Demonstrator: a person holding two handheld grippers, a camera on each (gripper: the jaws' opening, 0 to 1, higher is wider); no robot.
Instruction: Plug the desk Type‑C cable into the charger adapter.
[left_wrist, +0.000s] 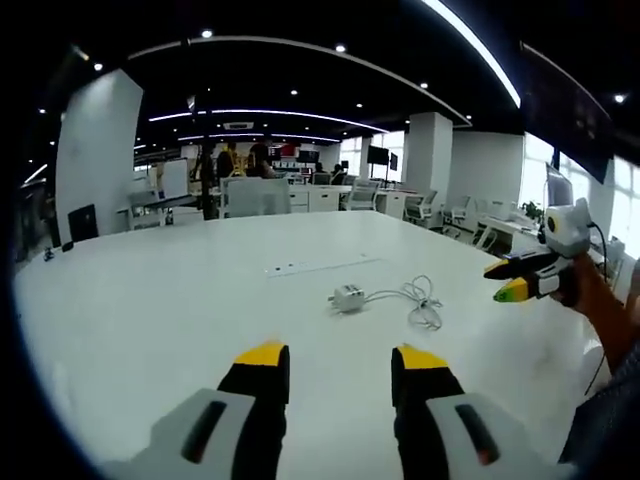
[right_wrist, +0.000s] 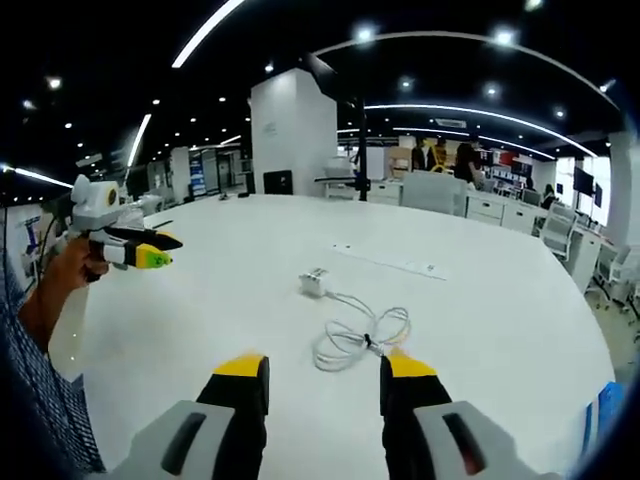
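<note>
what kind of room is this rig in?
Likely an open-plan office: a large white table in front, rows of desks with office chairs behind, monitors and curved ceiling light strips overhead.

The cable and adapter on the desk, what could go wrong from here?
The cable lies in a loose tangled coil, so lifting its plug may drag the small adapter across the smooth white table. Both grippers, left and right, are open and empty; the light adapter could slip when pinched.
</note>
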